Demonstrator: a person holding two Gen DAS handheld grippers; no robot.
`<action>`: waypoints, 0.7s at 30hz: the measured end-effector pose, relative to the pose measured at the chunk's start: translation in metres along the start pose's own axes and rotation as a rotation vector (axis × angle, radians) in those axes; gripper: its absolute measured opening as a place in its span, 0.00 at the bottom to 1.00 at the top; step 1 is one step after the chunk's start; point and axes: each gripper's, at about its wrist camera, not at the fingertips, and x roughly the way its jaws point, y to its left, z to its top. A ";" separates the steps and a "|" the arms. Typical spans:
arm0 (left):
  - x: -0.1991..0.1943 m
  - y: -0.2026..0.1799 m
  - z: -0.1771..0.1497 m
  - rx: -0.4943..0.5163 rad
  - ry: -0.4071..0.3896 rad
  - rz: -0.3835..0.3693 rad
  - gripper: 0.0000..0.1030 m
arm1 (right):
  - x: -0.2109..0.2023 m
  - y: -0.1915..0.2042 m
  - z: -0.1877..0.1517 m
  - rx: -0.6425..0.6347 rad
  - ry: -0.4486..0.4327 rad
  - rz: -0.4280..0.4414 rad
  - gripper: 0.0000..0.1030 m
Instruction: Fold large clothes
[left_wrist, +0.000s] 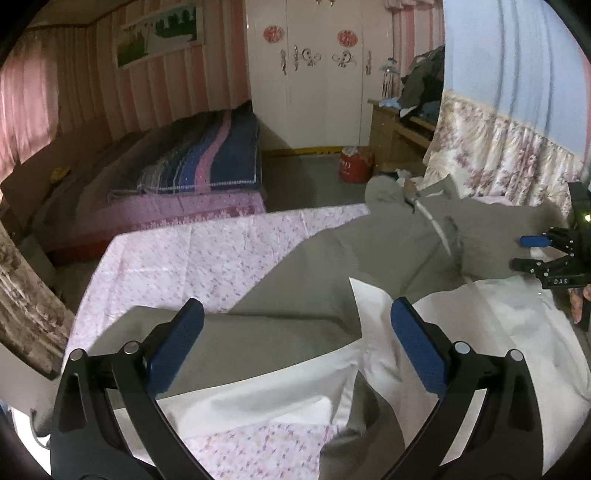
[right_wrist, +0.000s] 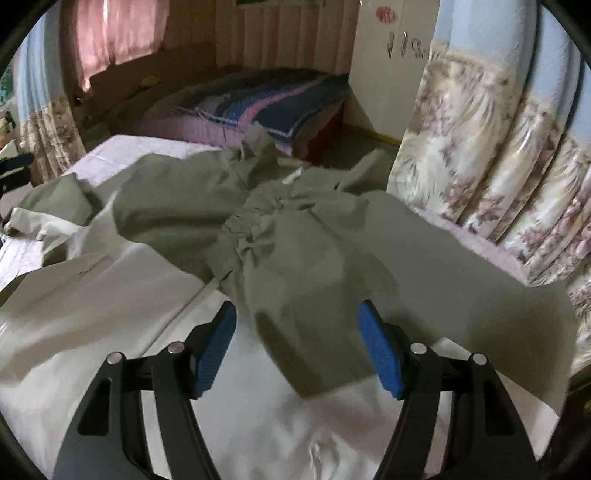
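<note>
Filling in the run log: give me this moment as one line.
stage: pre-grasp | left hand-held gripper: open, empty | right hand-held gripper: open, empty | grey jacket: spread on bed, white lining exposed

Grey-green garment (right_wrist: 303, 258) with white lining (right_wrist: 92, 295), pink floral sheet (left_wrist: 192, 254), blue-and-pink striped blanket (left_wrist: 207, 158), red canister (left_wrist: 355, 165) upper right.
</note>
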 end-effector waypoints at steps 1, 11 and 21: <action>0.005 -0.002 -0.002 0.006 0.001 0.007 0.97 | 0.007 0.000 0.000 0.002 0.020 0.000 0.61; 0.034 -0.008 -0.006 0.062 0.022 0.042 0.97 | 0.028 0.003 -0.005 0.004 0.054 -0.003 0.05; -0.023 0.033 0.012 -0.014 -0.074 0.131 0.97 | -0.078 0.079 0.066 -0.064 -0.252 0.306 0.04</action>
